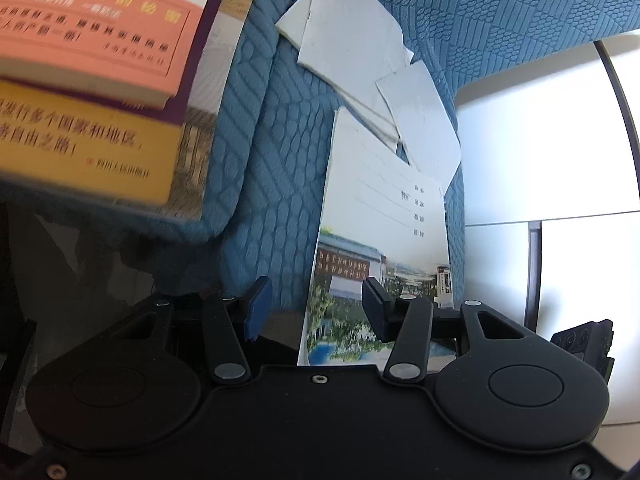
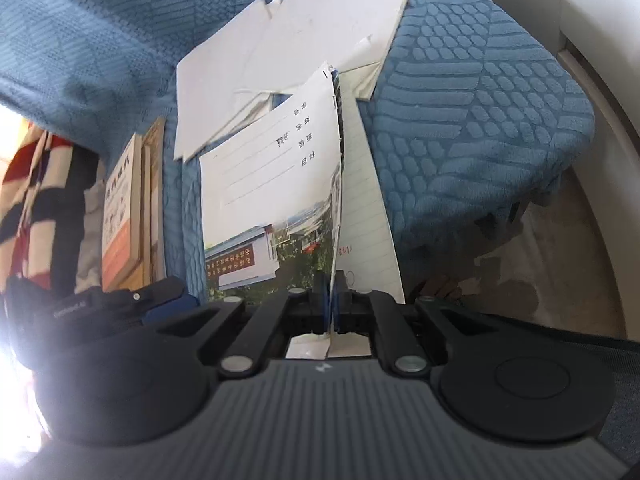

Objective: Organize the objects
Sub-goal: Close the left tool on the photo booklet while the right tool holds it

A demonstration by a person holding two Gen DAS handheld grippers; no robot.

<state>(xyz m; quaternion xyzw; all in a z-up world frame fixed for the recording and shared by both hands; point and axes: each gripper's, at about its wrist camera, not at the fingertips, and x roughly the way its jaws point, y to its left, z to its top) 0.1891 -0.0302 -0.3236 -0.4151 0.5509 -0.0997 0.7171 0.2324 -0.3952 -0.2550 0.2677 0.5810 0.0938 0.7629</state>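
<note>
On quilted blue fabric [image 2: 480, 120], glossy flat notebook [image 2: 272, 184]

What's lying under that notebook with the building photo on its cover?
Under the notebook, white paper sheets spread on the blue cushion. Whatever lies beneath its middle stays covered.

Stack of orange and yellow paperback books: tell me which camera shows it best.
The left wrist view. There the stack of orange and yellow paperback books fills the upper left, covers facing the camera, though blurred. The right wrist view shows the stack only small and edge-on at the left, beside the blue quilted sofa cushion.
</note>
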